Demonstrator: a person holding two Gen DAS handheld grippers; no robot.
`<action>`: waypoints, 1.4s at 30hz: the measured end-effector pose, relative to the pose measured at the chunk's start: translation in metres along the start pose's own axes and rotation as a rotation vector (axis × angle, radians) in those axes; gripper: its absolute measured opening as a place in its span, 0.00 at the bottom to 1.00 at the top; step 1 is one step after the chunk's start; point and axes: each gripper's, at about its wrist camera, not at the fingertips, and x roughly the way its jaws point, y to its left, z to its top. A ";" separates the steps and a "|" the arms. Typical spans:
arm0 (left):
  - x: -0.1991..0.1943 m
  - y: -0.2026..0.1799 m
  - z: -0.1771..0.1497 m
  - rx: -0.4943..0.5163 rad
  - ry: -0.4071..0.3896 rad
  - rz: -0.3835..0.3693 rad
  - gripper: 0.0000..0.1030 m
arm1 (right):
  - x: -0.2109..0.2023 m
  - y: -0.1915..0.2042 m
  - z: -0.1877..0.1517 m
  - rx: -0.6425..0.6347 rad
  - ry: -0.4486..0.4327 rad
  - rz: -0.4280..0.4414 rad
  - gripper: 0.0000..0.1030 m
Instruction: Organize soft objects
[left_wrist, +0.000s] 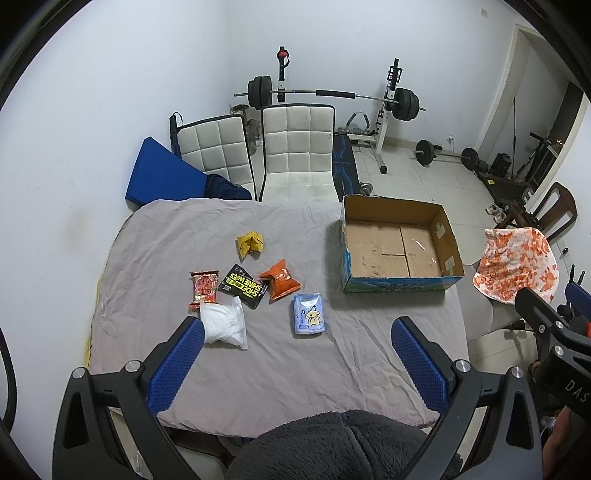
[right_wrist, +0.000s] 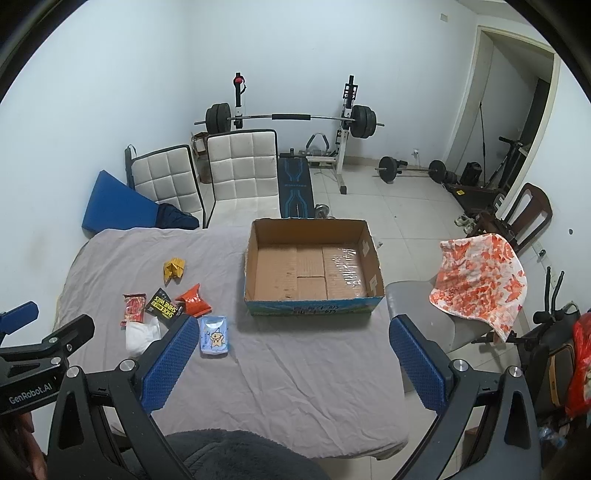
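Several soft packets lie on the grey-sheeted table (left_wrist: 280, 362): a yellow packet (left_wrist: 250, 243), a red snack pack (left_wrist: 203, 290), a black "Shoe Shine Wipes" pack (left_wrist: 243, 285), an orange pouch (left_wrist: 280, 282), a white pouch (left_wrist: 225, 325) and a light-blue tissue pack (left_wrist: 309, 314). An open, empty cardboard box (left_wrist: 400, 245) stands at the right. My left gripper (left_wrist: 297, 328) is open and empty, held above the near table. My right gripper (right_wrist: 293, 330) is open and empty, in front of the box (right_wrist: 312, 266); the blue pack (right_wrist: 214, 336) lies by its left finger.
Two white padded chairs (left_wrist: 295, 155) stand behind the table, with a blue mat (left_wrist: 162, 173) at the left. A chair with an orange-patterned cloth (right_wrist: 480, 280) stands right of the table. Barbell rack and weights (right_wrist: 291, 118) sit by the far wall.
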 end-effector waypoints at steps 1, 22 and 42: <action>0.001 0.000 0.000 0.000 0.001 0.001 1.00 | 0.000 0.000 0.000 -0.001 0.000 -0.001 1.00; 0.137 0.116 -0.023 -0.215 0.219 0.169 1.00 | 0.195 0.099 -0.005 -0.155 0.266 0.121 1.00; 0.388 0.261 -0.102 -0.899 0.691 -0.166 0.99 | 0.450 0.225 -0.083 -0.193 0.615 0.037 1.00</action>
